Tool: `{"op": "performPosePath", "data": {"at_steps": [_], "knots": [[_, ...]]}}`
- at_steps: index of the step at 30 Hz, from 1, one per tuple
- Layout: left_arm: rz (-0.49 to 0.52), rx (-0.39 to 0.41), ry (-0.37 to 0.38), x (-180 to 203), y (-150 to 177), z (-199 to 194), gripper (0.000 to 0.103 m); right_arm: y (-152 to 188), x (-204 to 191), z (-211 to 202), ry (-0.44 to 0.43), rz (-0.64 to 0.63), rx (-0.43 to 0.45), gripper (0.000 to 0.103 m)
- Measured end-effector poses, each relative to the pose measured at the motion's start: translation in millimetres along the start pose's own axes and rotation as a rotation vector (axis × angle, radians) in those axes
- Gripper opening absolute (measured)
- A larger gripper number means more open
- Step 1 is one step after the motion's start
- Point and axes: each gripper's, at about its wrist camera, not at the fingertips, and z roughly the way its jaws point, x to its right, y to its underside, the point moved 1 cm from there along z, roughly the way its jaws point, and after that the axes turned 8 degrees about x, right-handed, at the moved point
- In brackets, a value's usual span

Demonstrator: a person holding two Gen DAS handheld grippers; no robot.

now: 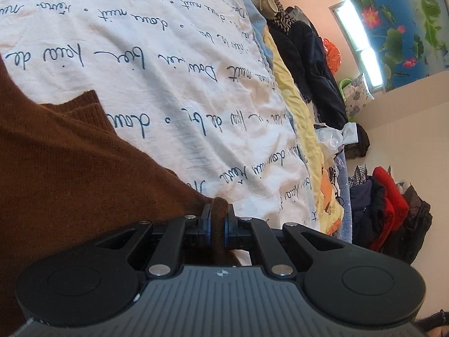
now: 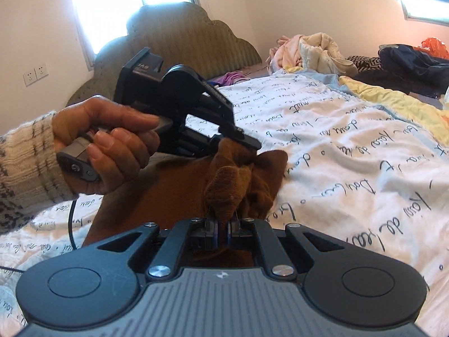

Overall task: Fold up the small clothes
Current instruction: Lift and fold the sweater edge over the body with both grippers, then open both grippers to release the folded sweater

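Gripping one brown knit garment [image 2: 179, 191] between them, both tools were engaged at this moment. The left hand-held gripper [image 1: 218, 221] was clamped on a bunched ridge of the brown fabric, with its blue pads pressed against the cloth on either side. The right hand-held gripper [image 2: 221, 231] was likewise closed on a gathered fold of the same garment. In the right wrist view, the person's left hand [image 2: 112, 143], in a cream patterned sleeve [image 2: 25, 168], held the left tool just beyond the right one, so the two grip points sat close together.

The garment lay on the bed, over a white quilt [image 1: 157, 64] printed with dark script. Most of its body spread toward the near left of the left wrist view, with a ribbed edge [image 1: 84, 104] showing. Its gripped portion was lifted and crumpled instead of lying flat.

Judged from these views, the fold was at an intermediate stage: two points had been brought together, but no flat, finished fold was visible. Laying the gathered part down, smoothing it and releasing both tools remained. More clothes [image 2: 306, 50] were heaped at the far side of the bed, so further items probably awaited folding.
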Motion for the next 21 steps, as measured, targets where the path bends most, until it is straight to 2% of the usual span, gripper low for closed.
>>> {"op": "performPosePath", "data": {"at_steps": [4,5,7,9,10,11,12,13,16,18,19,20,21], "knots": [[0.047,0.003,-0.02,8.3,3.7,4.2,0.007,-0.6,-0.6,-10.4,0.011,0.016,0.023,0.005],[0.054,0.006,-0.039,8.7,4.8,7.3,0.007,-0.8,1.5,-8.0,0.013,0.033,0.01,0.005],[0.061,0.008,-0.072,10.2,7.1,17.6,0.007,4.9,7.6,9.9,0.029,0.05,-0.075,0.009],[0.076,0.012,-0.071,18.6,6.2,18.8,0.024,9.5,11.4,15.8,0.041,0.075,-0.116,0.019],[0.075,0.026,-0.046,23.2,4.0,13.7,0.038,8.5,14.2,11.2,0.032,0.106,-0.107,0.035],[0.073,0.042,-0.022,26.3,1.4,7.2,0.052,6.1,16.1,5.4,0.031,0.12,-0.092,0.066],[0.076,0.063,-0.018,28.7,-1.3,-1.3,0.057,3.1,17.2,-2.0,0.046,0.109,-0.072,0.083],[0.085,0.093,-0.03,30.7,-3.5,-12.1,0.061,0.4,18.6,-9.0,0.063,0.092,-0.047,0.094],[0.103,0.177,-0.045,27.0,-3.2,-54.8,0.068,-6.3,22.3,-26.7,0.046,0.039,0.007,0.09],[0.083,0.217,-0.046,15.5,3.7,-83.3,0.078,-9.3,24.0,-31.7,0.013,0.031,0.037,0.066],[0.075,0.233,-0.038,8.9,8.4,-97.7,0.082,-11.1,24.1,-28.6,-0.01,0.025,0.03,0.041],[0.066,0.244,-0.042,1.9,12.8,-109.4,0.083,-12.4,23.0,-23.9,-0.03,0.016,0.019,0.031],[0.059,0.255,-0.056,-5.2,16.4,-119.8,0.083,-14.0,21.3,-18.4,-0.052,0.009,0.013,0.03]]}}
